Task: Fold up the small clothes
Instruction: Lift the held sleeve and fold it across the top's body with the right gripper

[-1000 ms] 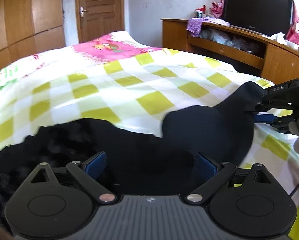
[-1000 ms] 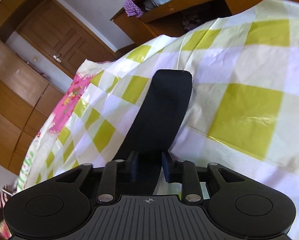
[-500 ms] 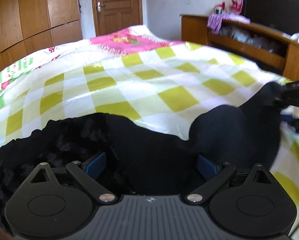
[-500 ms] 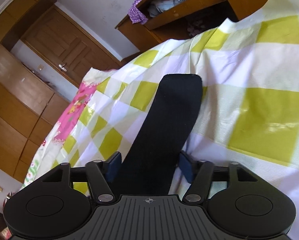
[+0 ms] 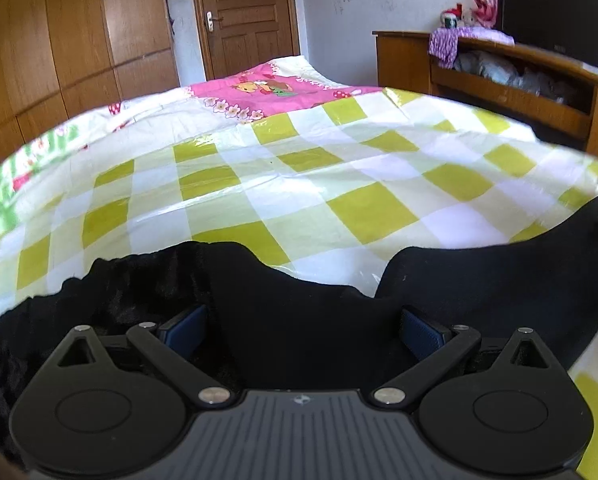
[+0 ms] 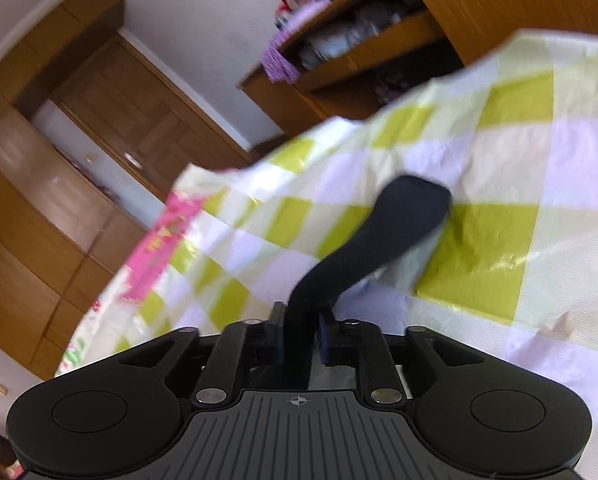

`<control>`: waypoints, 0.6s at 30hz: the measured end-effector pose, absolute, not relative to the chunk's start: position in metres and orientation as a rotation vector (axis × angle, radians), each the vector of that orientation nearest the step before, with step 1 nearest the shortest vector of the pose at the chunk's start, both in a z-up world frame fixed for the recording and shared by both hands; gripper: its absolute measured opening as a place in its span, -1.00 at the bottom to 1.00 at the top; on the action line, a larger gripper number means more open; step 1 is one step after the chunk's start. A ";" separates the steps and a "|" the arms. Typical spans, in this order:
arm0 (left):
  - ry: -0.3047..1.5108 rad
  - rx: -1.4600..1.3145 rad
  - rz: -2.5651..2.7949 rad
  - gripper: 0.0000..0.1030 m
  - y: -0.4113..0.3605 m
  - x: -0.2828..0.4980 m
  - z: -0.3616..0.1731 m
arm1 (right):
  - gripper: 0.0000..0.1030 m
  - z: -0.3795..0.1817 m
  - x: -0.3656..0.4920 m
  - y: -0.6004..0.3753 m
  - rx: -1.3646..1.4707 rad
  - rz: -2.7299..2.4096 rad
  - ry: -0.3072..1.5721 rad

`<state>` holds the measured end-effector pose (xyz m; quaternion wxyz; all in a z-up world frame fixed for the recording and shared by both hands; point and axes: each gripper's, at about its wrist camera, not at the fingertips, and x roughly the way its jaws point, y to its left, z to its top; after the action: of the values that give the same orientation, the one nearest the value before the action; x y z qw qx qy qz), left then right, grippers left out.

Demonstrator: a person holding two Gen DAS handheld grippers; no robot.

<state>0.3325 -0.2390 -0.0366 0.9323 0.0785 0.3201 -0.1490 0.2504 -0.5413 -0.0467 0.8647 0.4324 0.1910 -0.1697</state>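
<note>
A small black garment [image 5: 299,312] lies on the green-and-white checked bed cover [image 5: 299,184]. In the left wrist view it fills the bottom, with a textured part at the left [image 5: 131,280] and a long strip [image 5: 519,264] rising to the right edge. My left gripper [image 5: 303,324] is open, its blue pads wide apart around the cloth. In the right wrist view my right gripper [image 6: 301,336] is shut on the black strip [image 6: 383,236], which stretches away and curls down onto the cover [image 6: 499,216].
A wooden shelf unit [image 5: 519,80] with a TV [image 5: 555,12] stands at the right of the bed. A wooden door [image 5: 243,20] and wardrobes [image 5: 59,40] line the far wall. A pink printed sheet [image 5: 267,92] covers the far end of the bed.
My right gripper opened half a second ago and has now closed on the black strip and lifted it. The left gripper stayed open and shifted its view to the left.
</note>
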 end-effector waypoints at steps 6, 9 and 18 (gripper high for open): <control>0.630 0.100 -0.264 1.00 -0.203 0.318 -0.026 | -0.20 -0.063 0.260 -0.561 1.031 -0.343 0.339; 0.636 0.093 -0.180 1.00 -0.186 0.317 -0.031 | -0.66 -0.060 0.267 -0.565 1.078 -0.324 0.355; 0.707 0.123 -0.186 1.00 -0.189 0.333 -0.045 | -0.81 0.043 0.250 -0.488 0.812 -0.123 0.214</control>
<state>0.3326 -0.1886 -0.0448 0.9321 0.0600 0.3454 -0.0908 0.2498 -0.4879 0.0431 0.9114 0.3937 0.1039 -0.0597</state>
